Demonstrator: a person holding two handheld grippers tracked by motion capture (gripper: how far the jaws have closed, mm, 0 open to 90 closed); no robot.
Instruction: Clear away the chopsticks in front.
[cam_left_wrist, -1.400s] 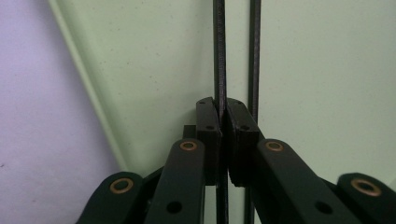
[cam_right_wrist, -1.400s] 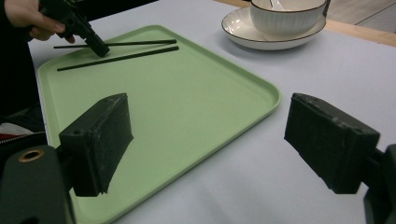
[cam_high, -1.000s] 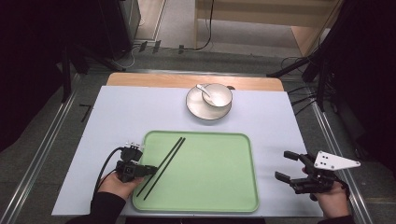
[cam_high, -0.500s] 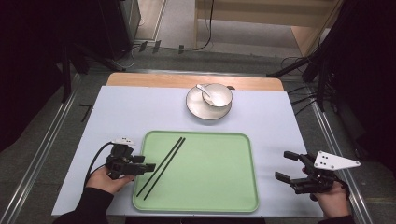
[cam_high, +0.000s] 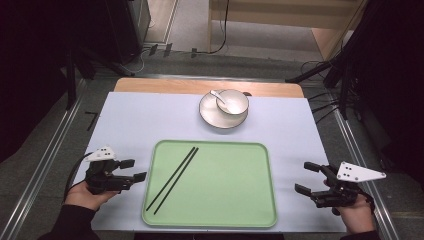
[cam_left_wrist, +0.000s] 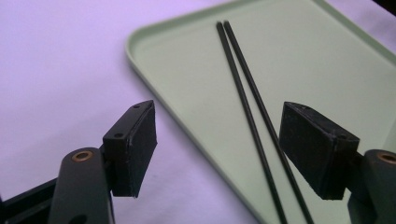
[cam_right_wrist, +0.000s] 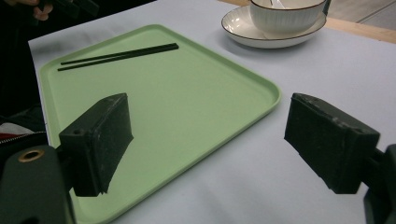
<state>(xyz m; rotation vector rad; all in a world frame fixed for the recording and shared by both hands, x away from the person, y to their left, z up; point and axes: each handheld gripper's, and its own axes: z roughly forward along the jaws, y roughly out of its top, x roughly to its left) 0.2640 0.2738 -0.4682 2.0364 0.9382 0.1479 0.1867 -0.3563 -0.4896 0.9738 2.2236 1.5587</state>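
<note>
High view: left gripper (cam_high: 134, 170) sits beside the tray (cam_high: 260, 200). Its jaws have just been opening, wide now, nothing between them. Chopsticks (cam_high: 172, 178) lie on the tray, slanting near-left to far-right. Setting down looks done. Right gripper (cam_high: 310, 179) is spread too. Next, probably fetch the bowl (cam_high: 233, 102).

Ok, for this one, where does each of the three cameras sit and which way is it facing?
High view: above the person's side, looking forward and down on the table; both forearms, left gripper and right gripper show.
Left gripper view: rides the left gripper, looks between its open jaws at the chopsticks on the green tray.
Right gripper view: rides the right gripper, looks across the tray to the bowl on its plate; open jaws, the other hand far off.
Shared: all three show tray and chopsticks.
</note>
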